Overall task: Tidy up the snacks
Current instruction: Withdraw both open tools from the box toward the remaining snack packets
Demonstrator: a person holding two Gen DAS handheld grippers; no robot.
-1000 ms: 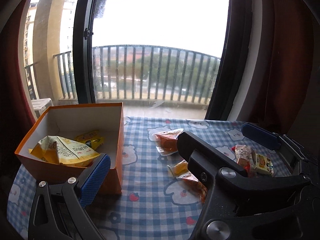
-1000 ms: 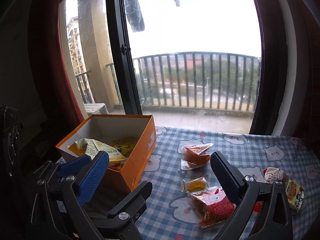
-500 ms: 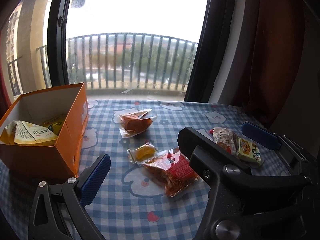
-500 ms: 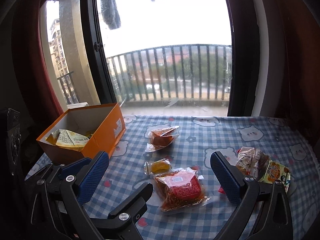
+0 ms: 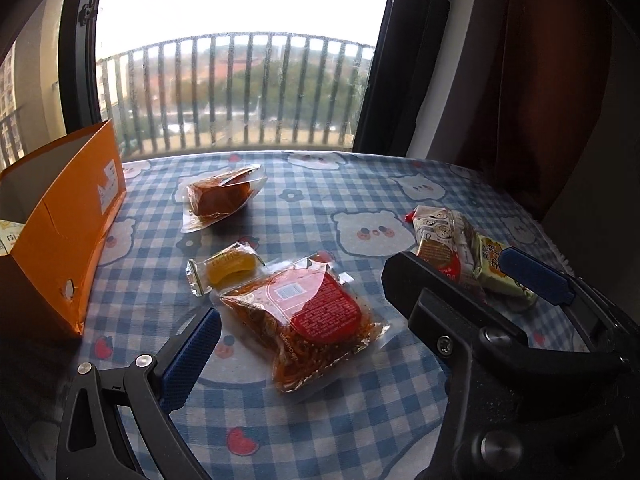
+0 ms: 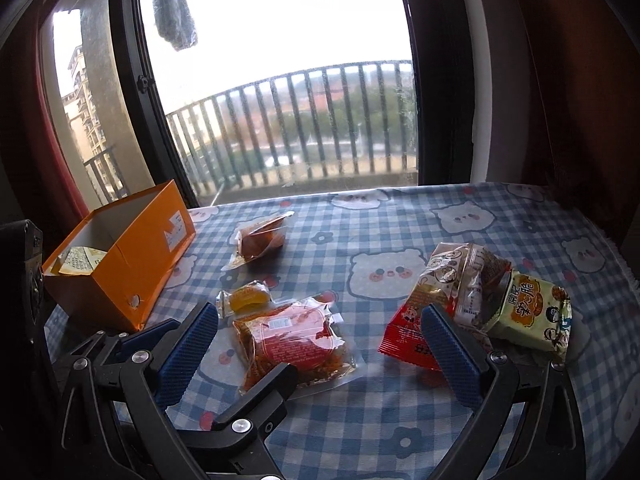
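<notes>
Your orange box sits far left; right of it lie the red spicy packet and the pale green snack. Your left gripper and right gripper both gape apart, holding nothing.

1. Green-yellow snack packet, right wrist view: large Chinese characters on its face, the lower ones reading roughly "掌心脆"; the top one is unclear.
2. Red spicy-strip pouch: printed label and small white sticker, print too small to read.
3. Orange box: white side label, illegible.
</notes>
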